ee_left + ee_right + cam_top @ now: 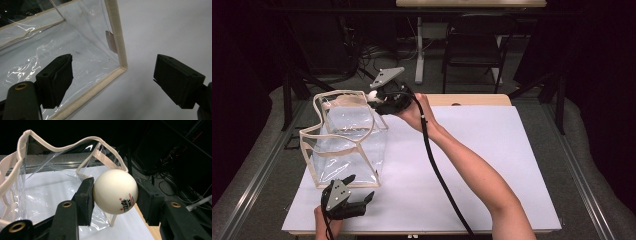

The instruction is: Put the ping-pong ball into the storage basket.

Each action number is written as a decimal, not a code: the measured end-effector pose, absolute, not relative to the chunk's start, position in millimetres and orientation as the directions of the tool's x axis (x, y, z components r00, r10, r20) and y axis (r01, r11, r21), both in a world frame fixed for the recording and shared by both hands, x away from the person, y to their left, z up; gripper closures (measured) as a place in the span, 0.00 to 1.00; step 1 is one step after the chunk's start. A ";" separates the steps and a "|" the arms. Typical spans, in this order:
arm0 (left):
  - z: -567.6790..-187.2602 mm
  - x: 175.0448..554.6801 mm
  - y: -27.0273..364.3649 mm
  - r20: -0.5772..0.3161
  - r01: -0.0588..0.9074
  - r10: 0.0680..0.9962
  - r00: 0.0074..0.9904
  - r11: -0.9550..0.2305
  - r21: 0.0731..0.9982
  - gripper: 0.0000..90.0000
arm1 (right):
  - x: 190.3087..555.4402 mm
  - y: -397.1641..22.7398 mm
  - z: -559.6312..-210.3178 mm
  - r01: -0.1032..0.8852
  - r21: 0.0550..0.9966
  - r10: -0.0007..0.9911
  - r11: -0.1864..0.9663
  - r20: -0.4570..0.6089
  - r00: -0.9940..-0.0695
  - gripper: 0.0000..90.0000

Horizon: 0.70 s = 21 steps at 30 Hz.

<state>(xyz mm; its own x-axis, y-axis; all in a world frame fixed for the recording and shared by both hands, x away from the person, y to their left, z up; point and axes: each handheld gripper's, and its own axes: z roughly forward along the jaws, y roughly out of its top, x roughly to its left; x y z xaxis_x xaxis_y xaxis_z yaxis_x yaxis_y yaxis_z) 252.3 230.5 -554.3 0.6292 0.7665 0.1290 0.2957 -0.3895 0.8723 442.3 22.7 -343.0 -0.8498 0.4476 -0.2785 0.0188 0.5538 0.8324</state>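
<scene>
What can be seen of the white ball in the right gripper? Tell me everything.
The ball is a small, smooth, off-white sphere that looks like a plastic table tennis ball, with red and black print low on one side. It is clamped between the two black jaws of the right gripper, one pad pressing each side, and touches nothing else. In the high view it is held in the air at the far rim of the clear bag, whose cream-edged top is open.

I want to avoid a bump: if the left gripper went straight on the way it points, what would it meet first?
Most likely the clear bag: the left gripper has its jaws open astride the bag's near bottom corner and cream edging. Depth is hard to judge, so that corner may pass between the jaws first.
</scene>
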 end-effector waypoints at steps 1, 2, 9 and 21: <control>-554.3 252.2 230.4 0.129 0.295 0.767 0.629 -0.389 0.873 0.18 | 442.1 23.5 -342.5 0.020 0.832 0.447 0.554 -0.277 -0.851 0.57; -554.2 252.2 230.4 0.129 0.295 0.767 0.629 -0.388 0.873 0.18 | 442.0 24.6 -342.2 0.021 0.832 0.447 0.554 -0.276 -0.851 0.57; -554.4 252.3 230.4 0.127 0.297 0.767 0.630 -0.388 0.872 0.18 | 441.7 31.6 -342.3 0.016 0.825 0.436 0.566 -0.283 -0.854 0.57; -554.2 252.2 230.6 0.129 0.295 0.766 0.630 -0.389 0.873 0.18 | 440.8 43.4 -343.2 0.022 0.809 0.416 0.588 -0.279 -0.866 0.57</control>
<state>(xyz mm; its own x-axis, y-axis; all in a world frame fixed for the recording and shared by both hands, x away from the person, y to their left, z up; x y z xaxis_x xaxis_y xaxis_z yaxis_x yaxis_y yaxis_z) 252.2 230.6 -554.2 0.6295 0.7662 0.1287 0.2949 -0.3888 0.8729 440.8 43.4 -343.2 -0.8657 0.4158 -0.2787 0.0220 0.5878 0.8087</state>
